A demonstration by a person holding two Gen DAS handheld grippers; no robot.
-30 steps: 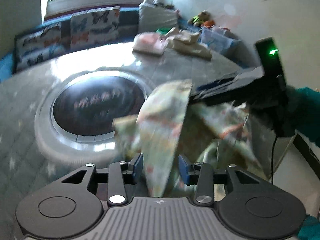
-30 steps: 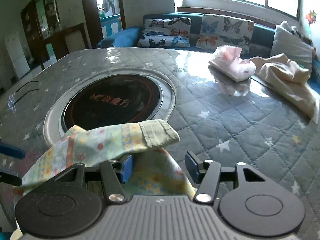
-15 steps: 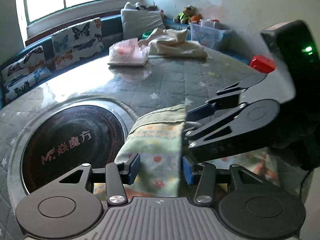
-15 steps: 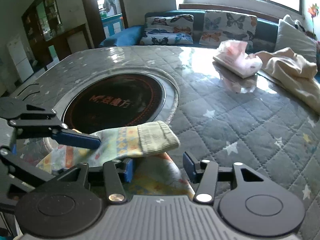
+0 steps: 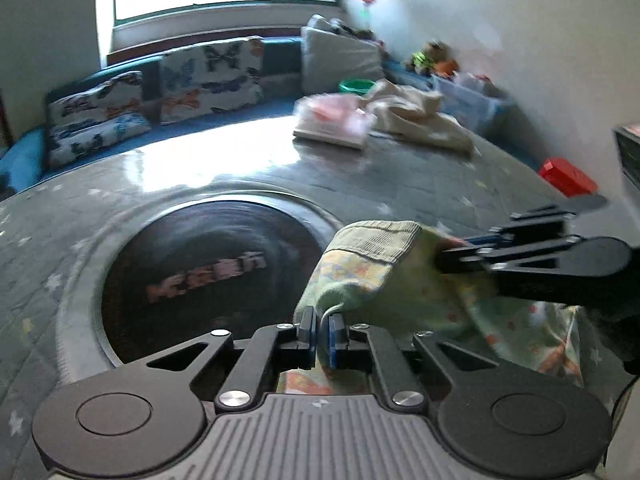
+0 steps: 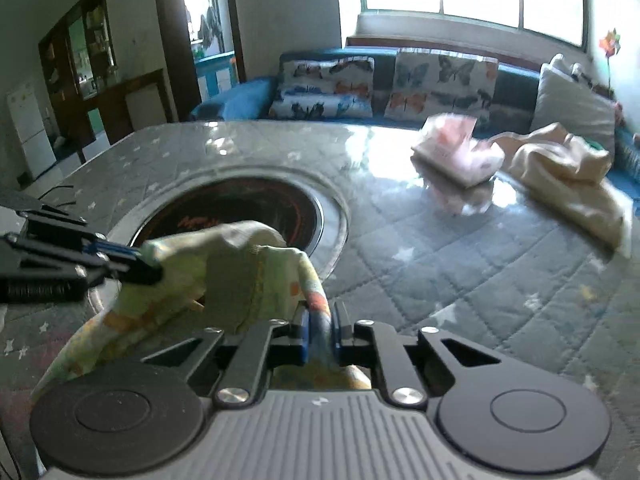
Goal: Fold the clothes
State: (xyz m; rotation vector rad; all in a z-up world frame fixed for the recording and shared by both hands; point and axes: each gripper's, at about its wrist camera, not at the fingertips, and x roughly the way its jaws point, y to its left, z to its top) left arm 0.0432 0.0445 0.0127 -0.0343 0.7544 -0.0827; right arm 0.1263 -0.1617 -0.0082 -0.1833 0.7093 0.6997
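Left wrist view: the left gripper (image 5: 320, 334) is clenched on a fold of the green patterned garment (image 5: 372, 264), pads nearly together. The right gripper (image 6: 320, 334) is likewise pinched shut on a thin bunch of the same cloth (its ribbed cuff lies toward the far side). The garment is held between both, near the dark round inset (image 5: 208, 276) of the quilted table (image 6: 460, 272). With so little fabric caught, a slip is judged likely if the two are drawn well apart
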